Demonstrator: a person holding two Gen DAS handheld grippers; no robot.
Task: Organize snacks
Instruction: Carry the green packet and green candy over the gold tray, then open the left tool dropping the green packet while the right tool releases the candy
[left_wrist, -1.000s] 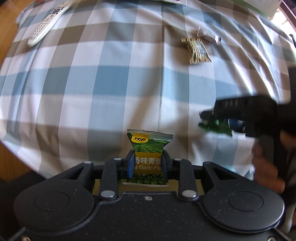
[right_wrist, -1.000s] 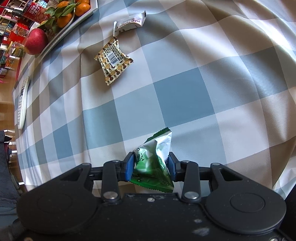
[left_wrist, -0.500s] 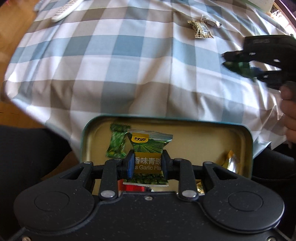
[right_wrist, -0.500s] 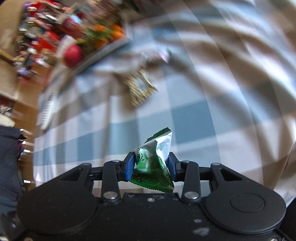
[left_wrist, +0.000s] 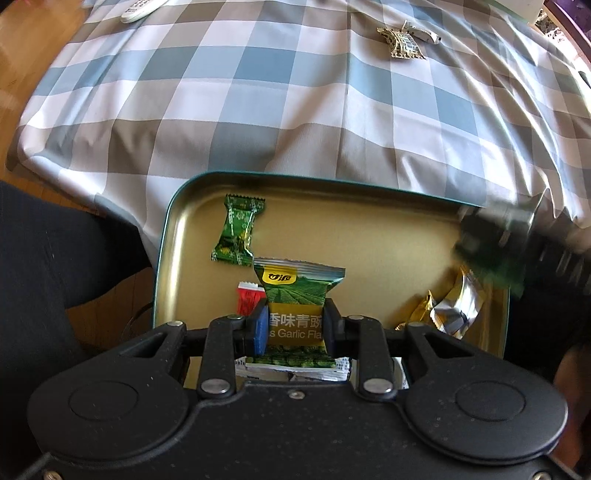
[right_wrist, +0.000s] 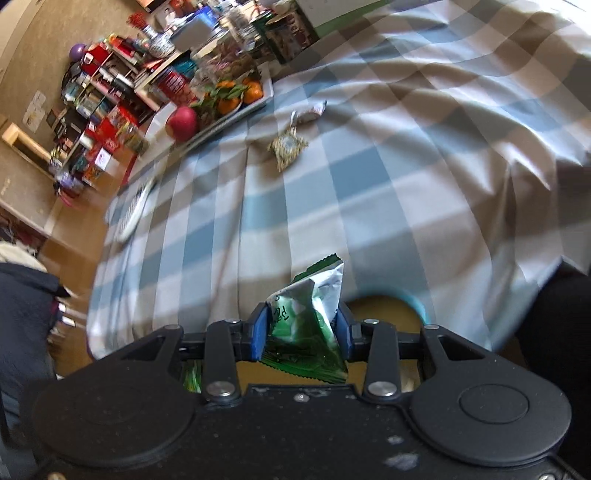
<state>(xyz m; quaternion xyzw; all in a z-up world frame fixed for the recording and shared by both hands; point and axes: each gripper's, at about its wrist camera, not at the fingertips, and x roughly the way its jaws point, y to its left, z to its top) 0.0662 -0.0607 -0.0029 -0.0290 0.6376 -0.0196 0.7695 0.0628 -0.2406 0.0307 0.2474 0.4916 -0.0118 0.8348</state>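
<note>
The left gripper has its fingers pinching a garlic green-pea packet by its lower half, the packet standing upright between the blue pads. A second ago only checked cloth lay under those fingers; now the open gold-lined tin sits directly beneath them, so the packet has been carried off the desk and hangs over its destination. Just beyond the fingertips lies a green wrapped candy, a red wrapper touches the left finger's side, and gold and silver foil sweets are heaped off to the right.

The right gripper clamps a crumpled green-and-silver packet in its fingers. It was low over the cloth a moment back; now it has swung across and arrives, blurred, at the tin's right-hand edge, with the tin's rim showing just past its fingertips.

Both packets look ready to be dropped in, I'd judge, the left one first.

Far ahead of both pairs of fingers, on the checked tablecloth, a patterned brown snack packet and a small silver one beside it remain to be collected.
</note>
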